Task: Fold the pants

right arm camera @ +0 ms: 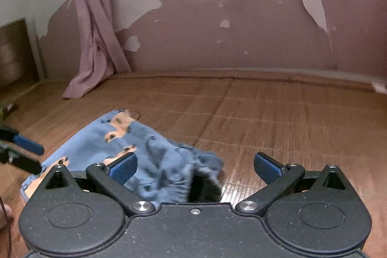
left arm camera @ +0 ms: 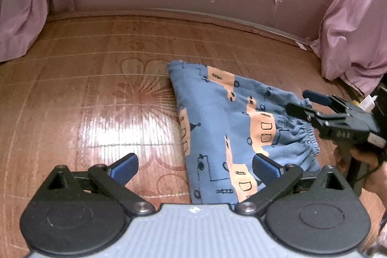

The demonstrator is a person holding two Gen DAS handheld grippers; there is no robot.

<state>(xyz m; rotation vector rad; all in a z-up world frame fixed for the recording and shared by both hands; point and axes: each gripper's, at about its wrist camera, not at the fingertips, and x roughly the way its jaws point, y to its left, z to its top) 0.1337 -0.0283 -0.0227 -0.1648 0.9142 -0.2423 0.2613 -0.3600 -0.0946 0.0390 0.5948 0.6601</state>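
We see the blue patterned pants (left arm camera: pixel 232 127) lying folded on the woven mat (left arm camera: pixel 108 93). Our left tongs (left arm camera: pixel 194 167) hang spread wide, holding nothing, at the near hem. Our right tongs (right arm camera: pixel 195 166) gape empty over the gathered waistband (right arm camera: pixel 198 161).

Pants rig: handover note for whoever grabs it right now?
Left gripper: open, empty, over the near edge of the pants.
Right gripper: open, empty, at the elastic waistband.
Pants: lying folded on the bamboo mat, blue with peach print.
Done: looks folded lengthwise, legs stacked.
Left: likely one more fold, hem toward waistband, then smooth flat.
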